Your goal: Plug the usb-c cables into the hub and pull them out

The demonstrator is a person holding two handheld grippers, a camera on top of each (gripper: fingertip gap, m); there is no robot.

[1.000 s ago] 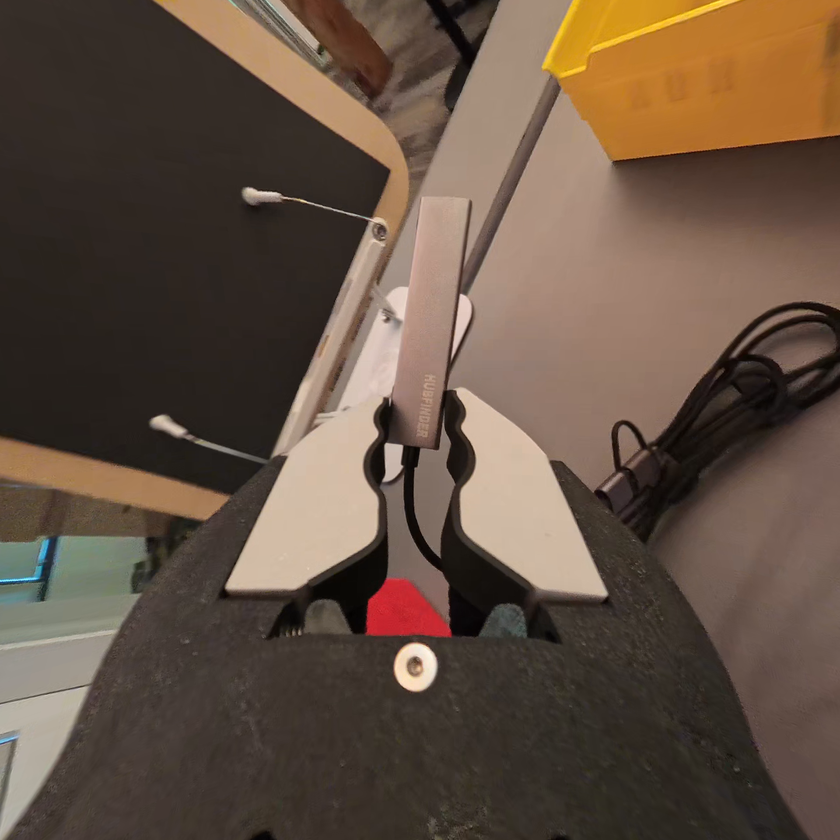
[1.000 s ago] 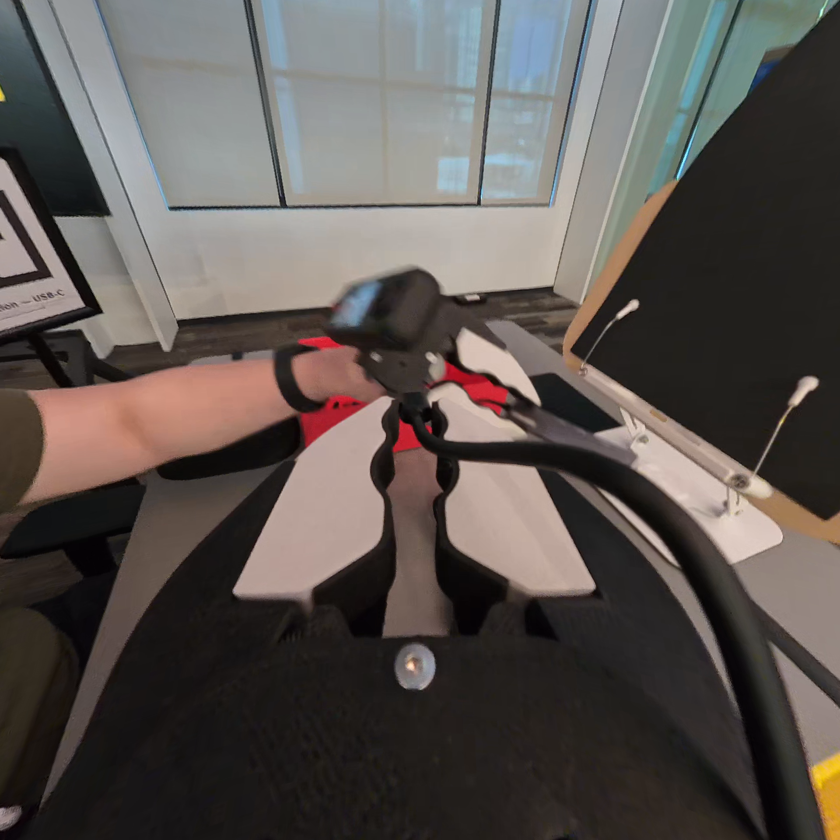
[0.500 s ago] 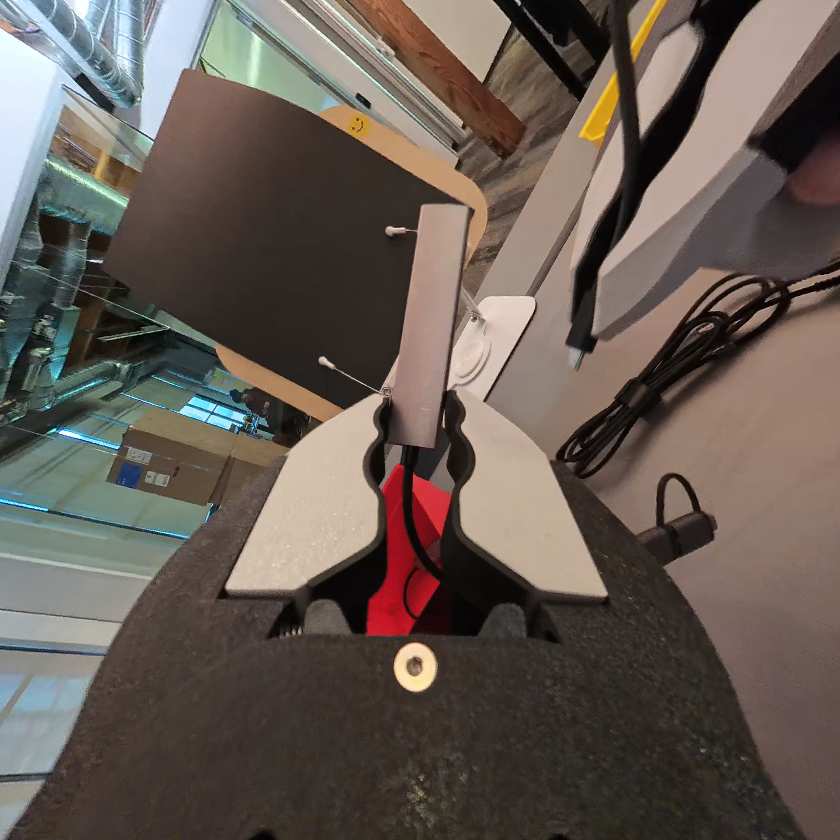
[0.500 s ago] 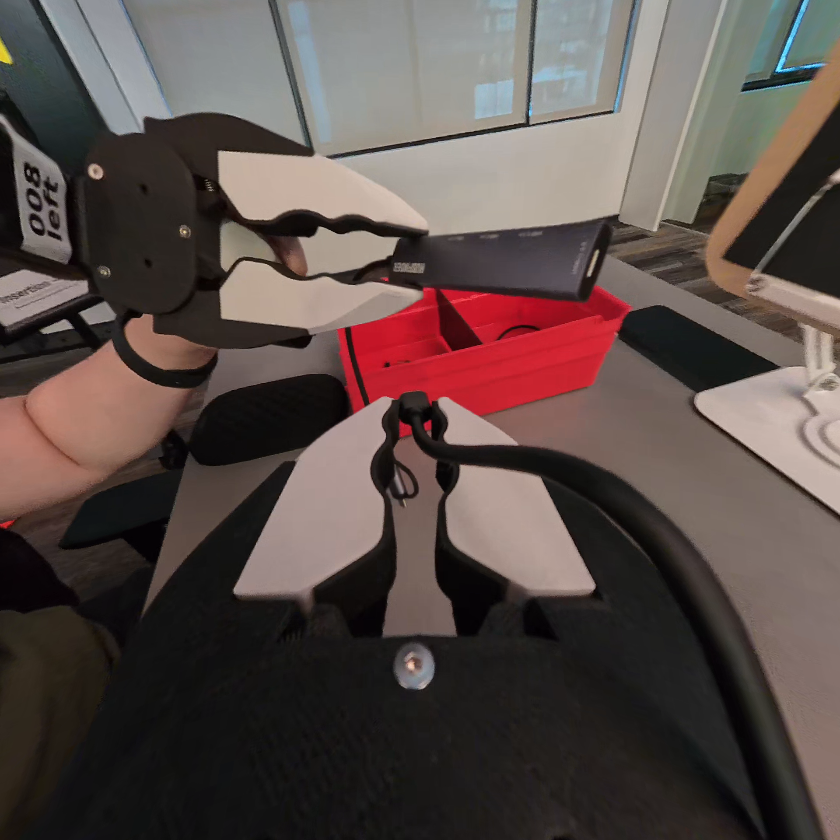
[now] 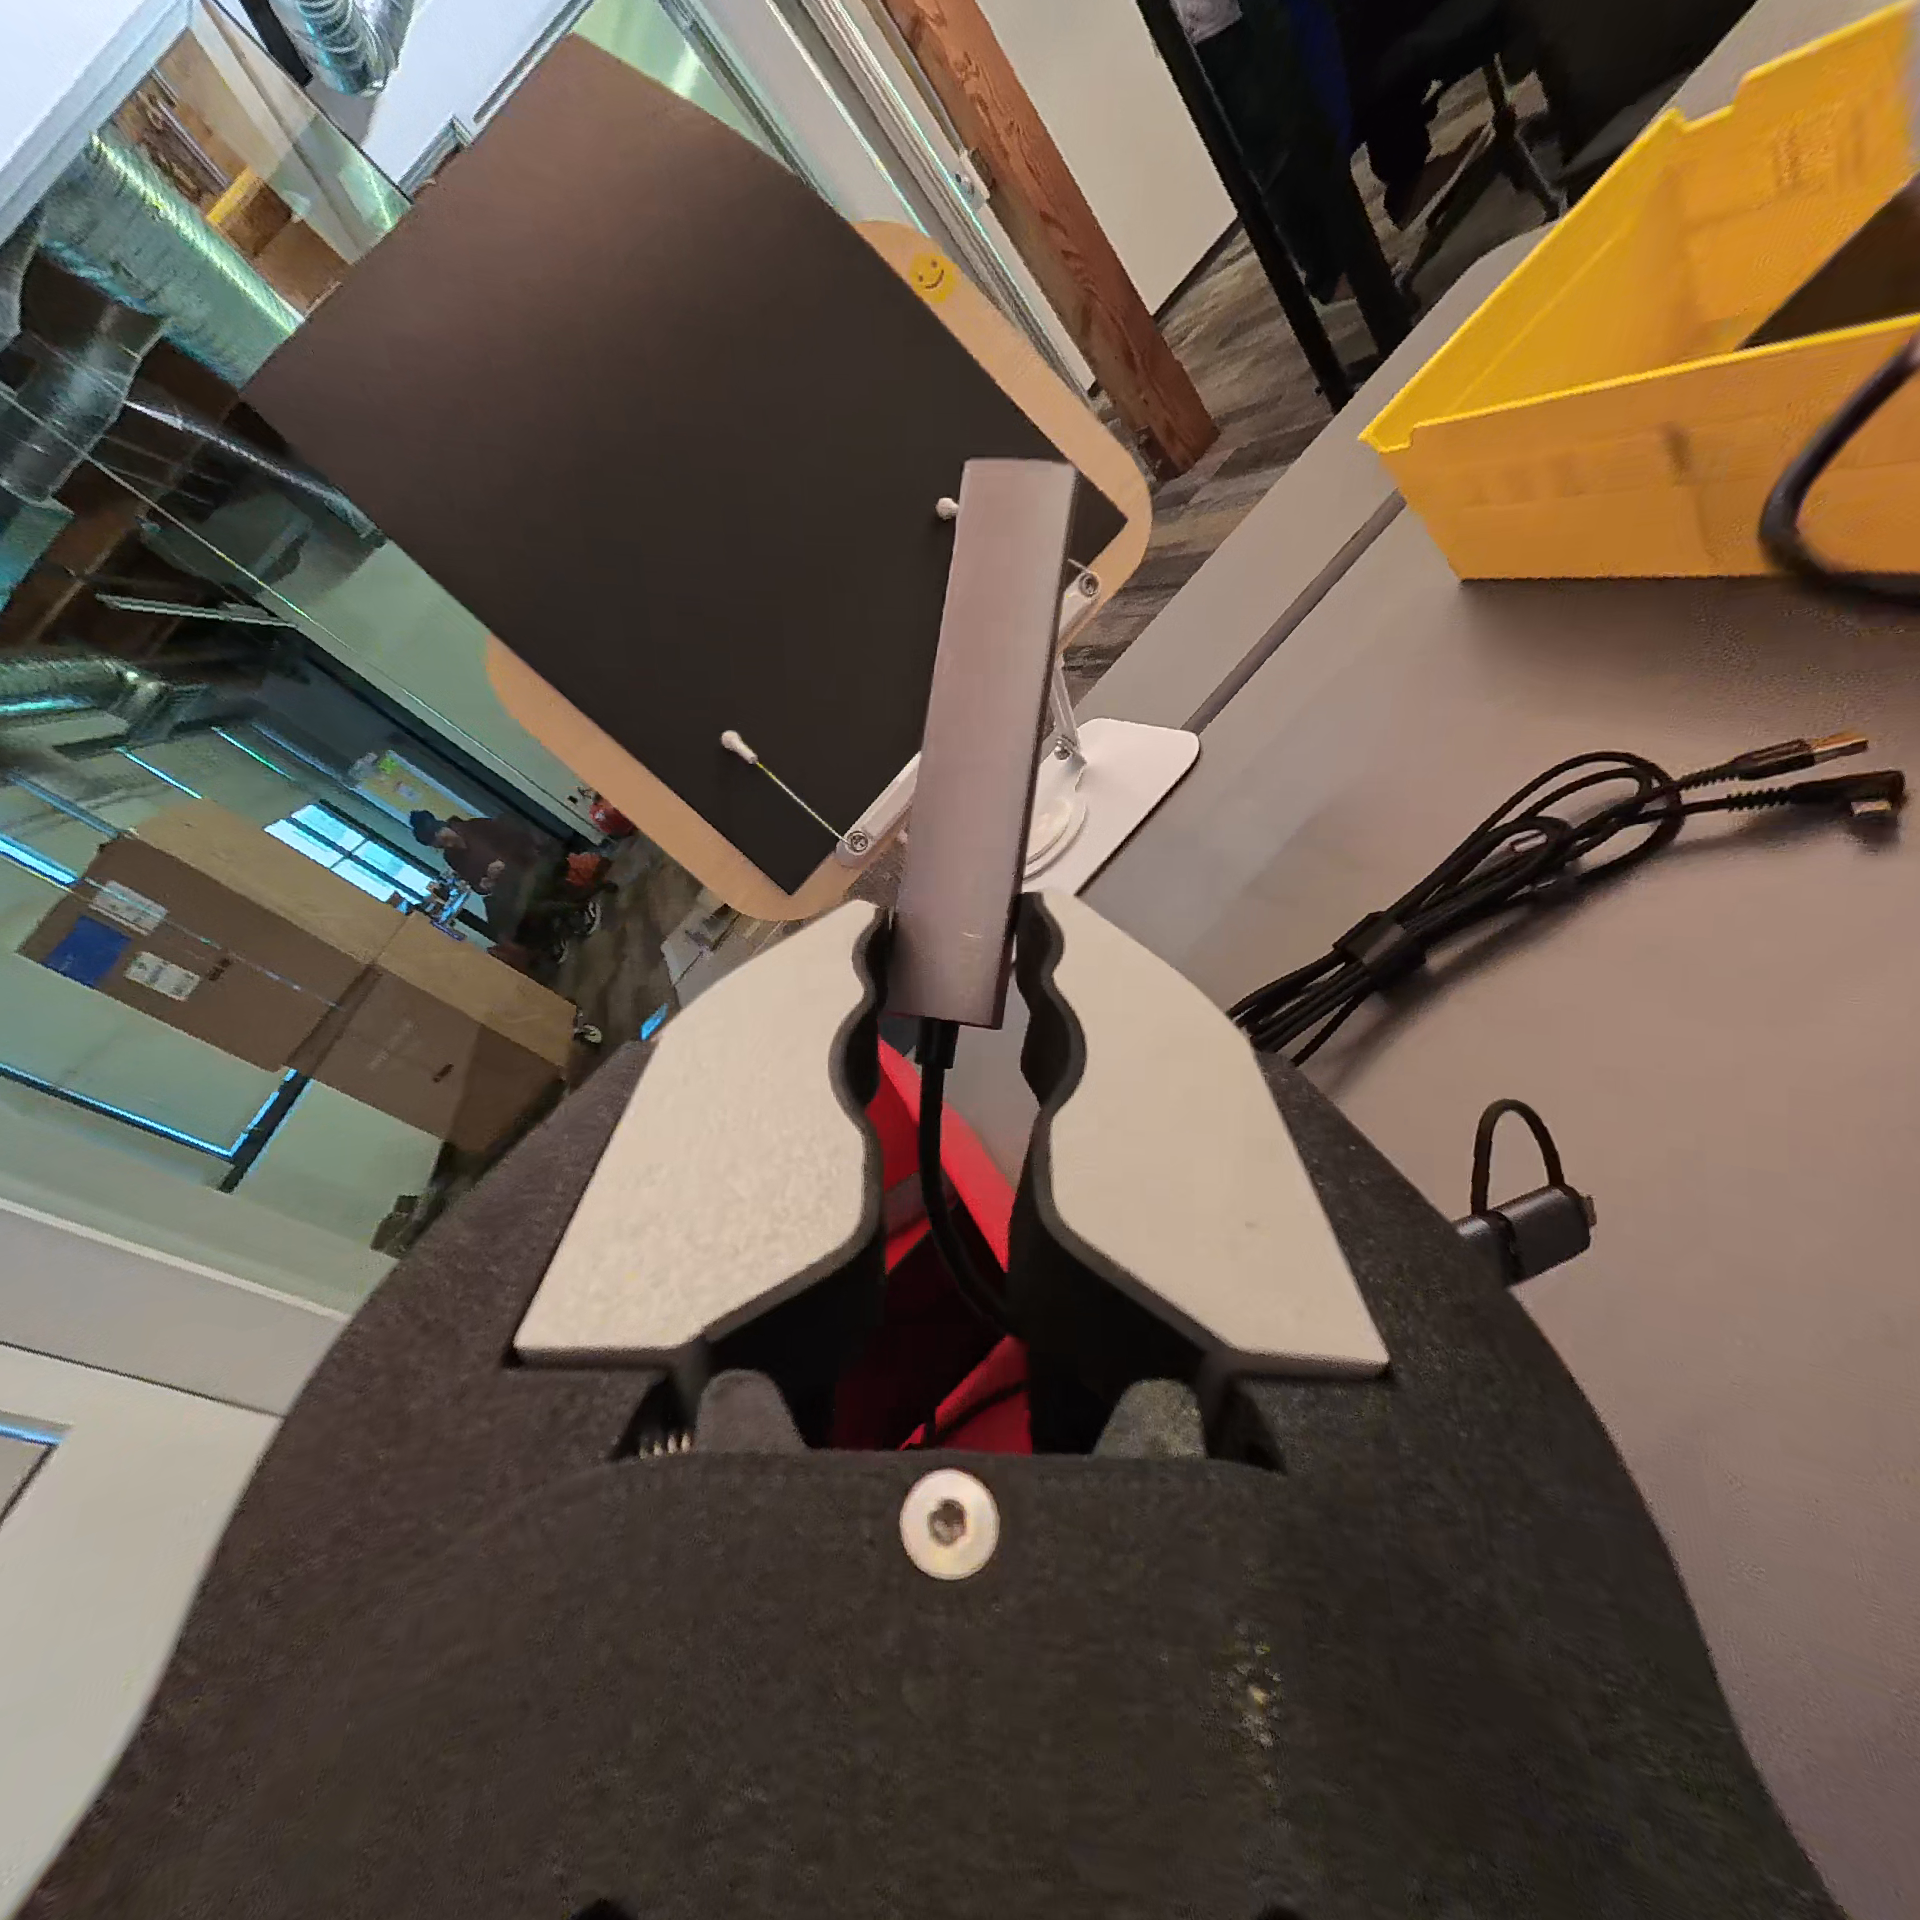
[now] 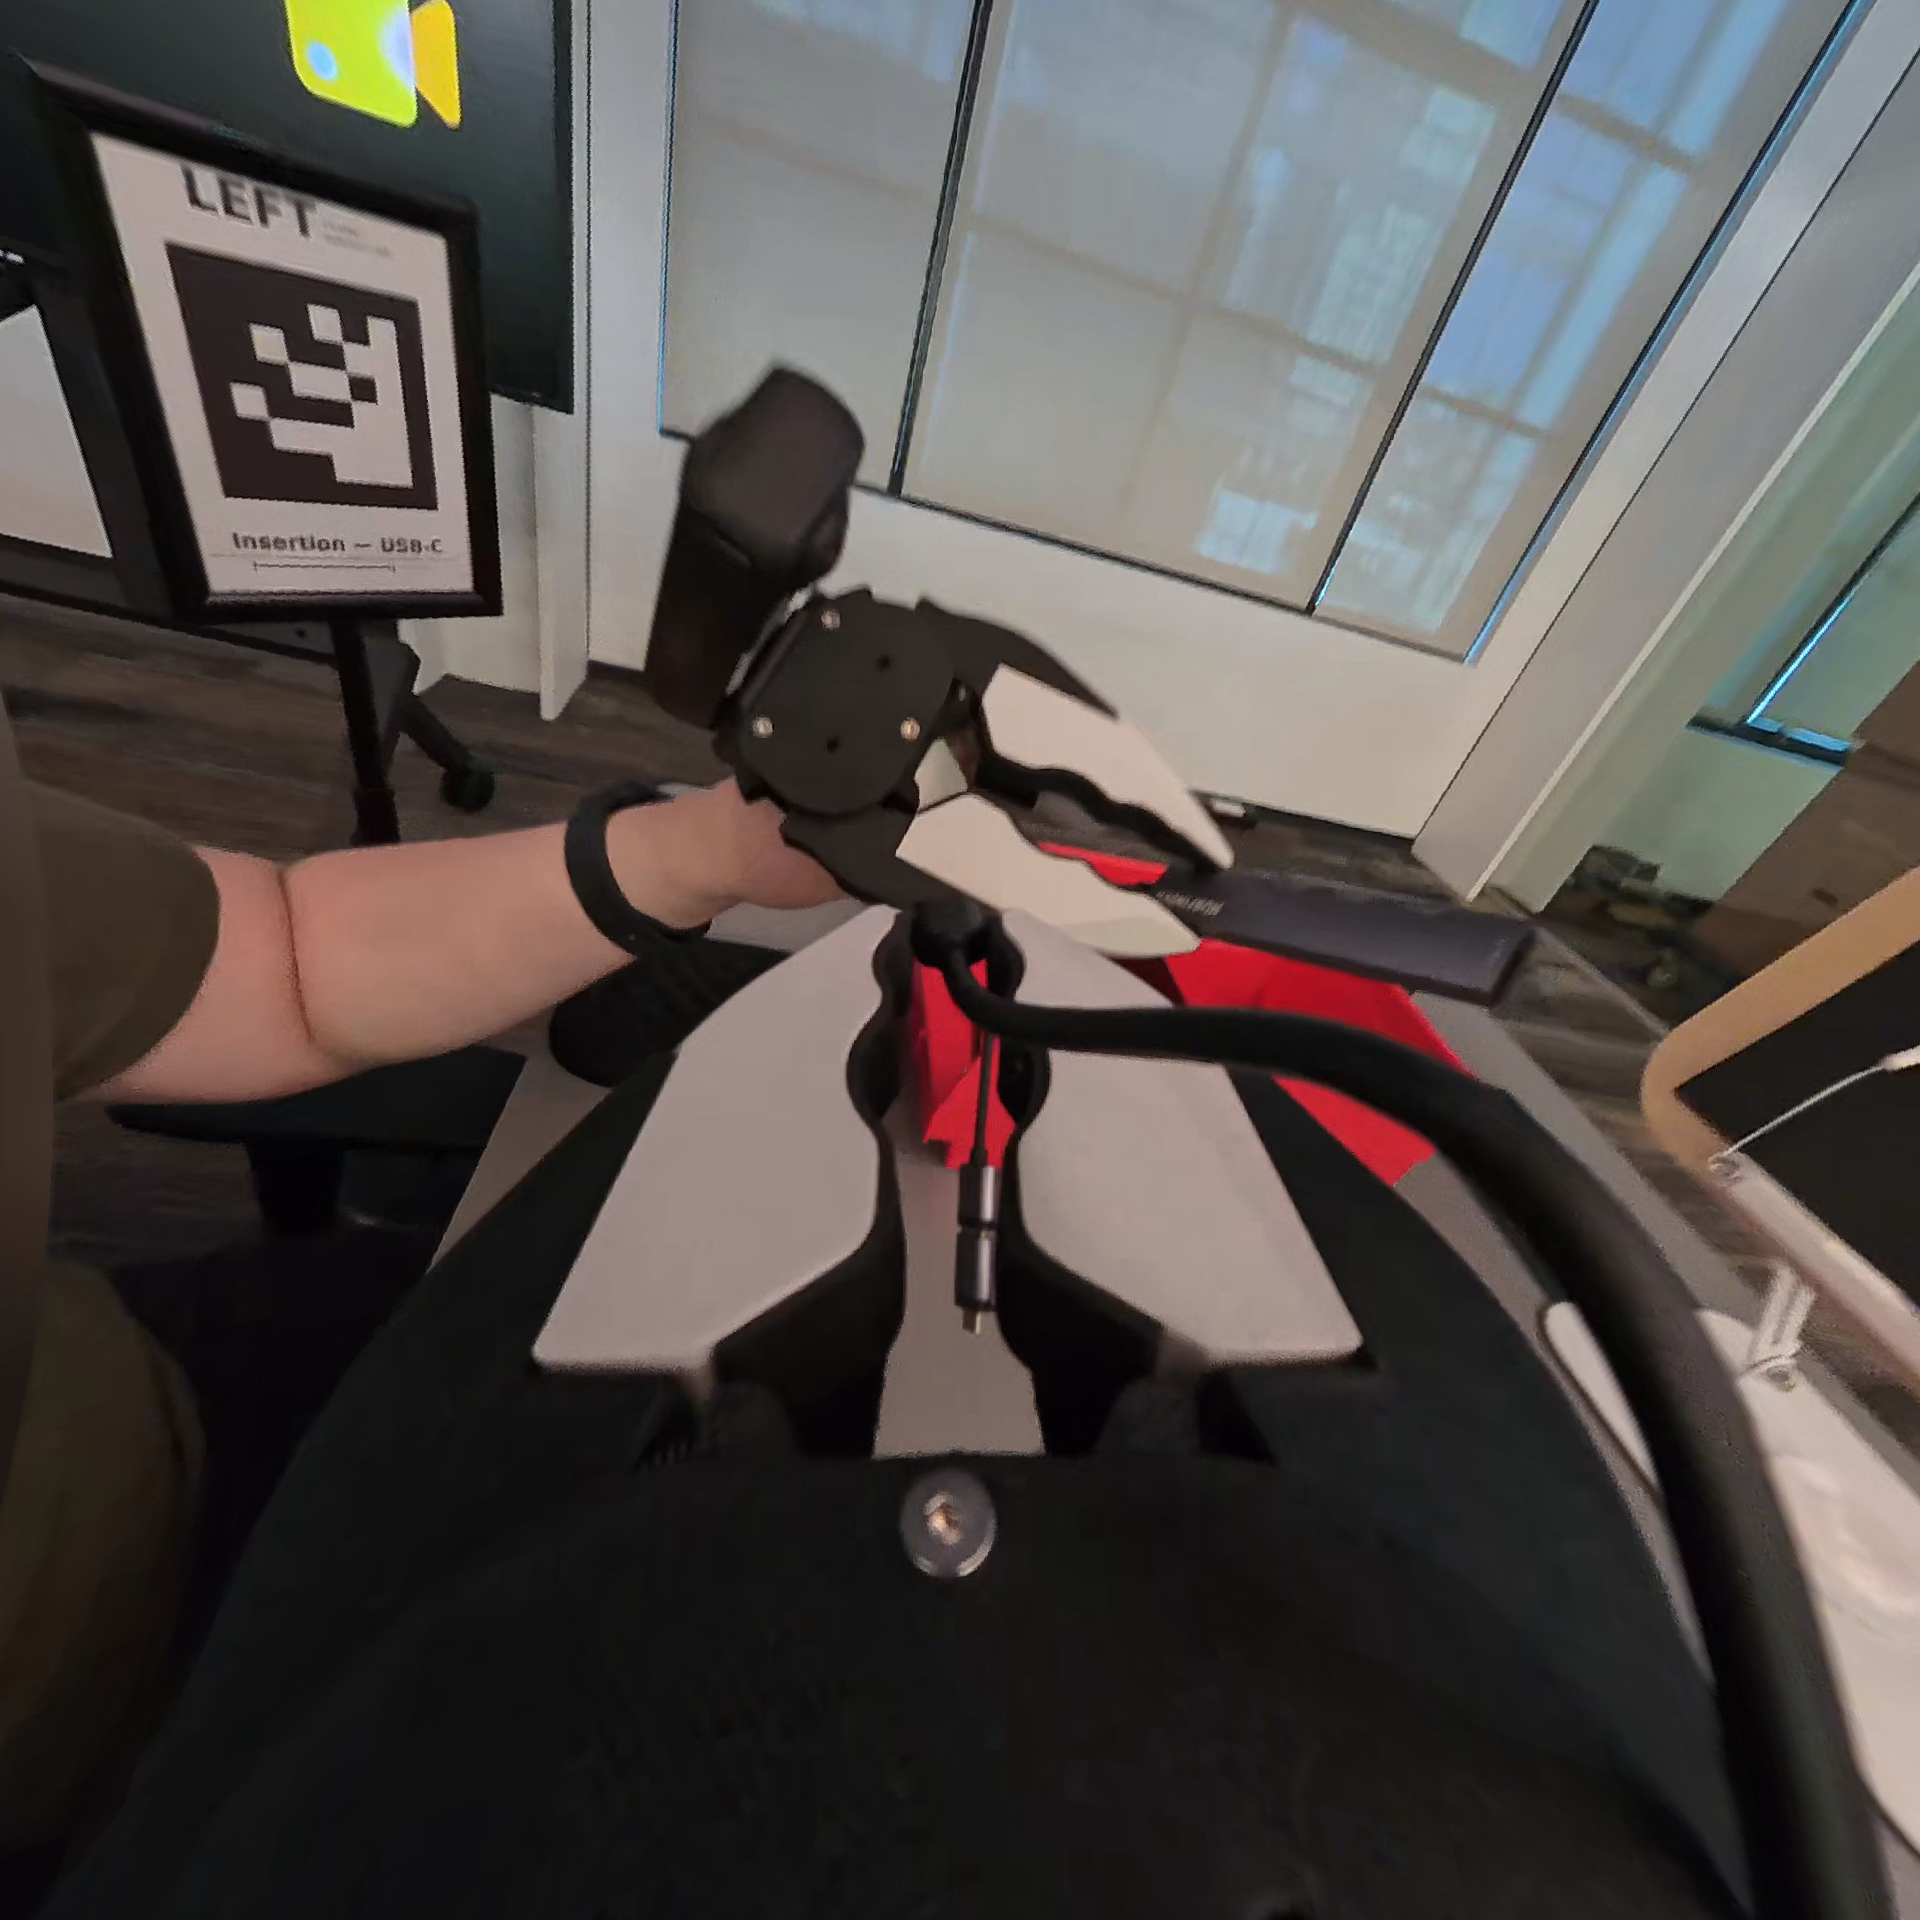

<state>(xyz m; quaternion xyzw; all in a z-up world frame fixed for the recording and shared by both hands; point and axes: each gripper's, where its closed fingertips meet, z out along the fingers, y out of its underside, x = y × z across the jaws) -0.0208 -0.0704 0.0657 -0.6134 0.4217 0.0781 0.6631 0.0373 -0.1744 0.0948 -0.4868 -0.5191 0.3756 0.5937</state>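
Your left gripper [image 5: 954,940] clamps the stiff, light, slick hub [image 5: 987,727] at its cord end, your right gripper [image 6: 948,935] pinches the limp black cable [image 6: 1299,1039] near its plug, so keep gripping close to each end.

Grey tabletop [image 5: 1558,1039] under even indoor light. Large paned windows [image 6: 1195,312] with white frames, white wall below. Dark wood-plank floor [image 6: 260,686]. Framed marker sign [image 6: 312,364] on a black stand. Dark board with tan rim [image 5: 644,468] on a white base. Cardboard boxes [image 5: 312,997] beyond glass partitions; exposed ducting [image 5: 156,239] overhead.
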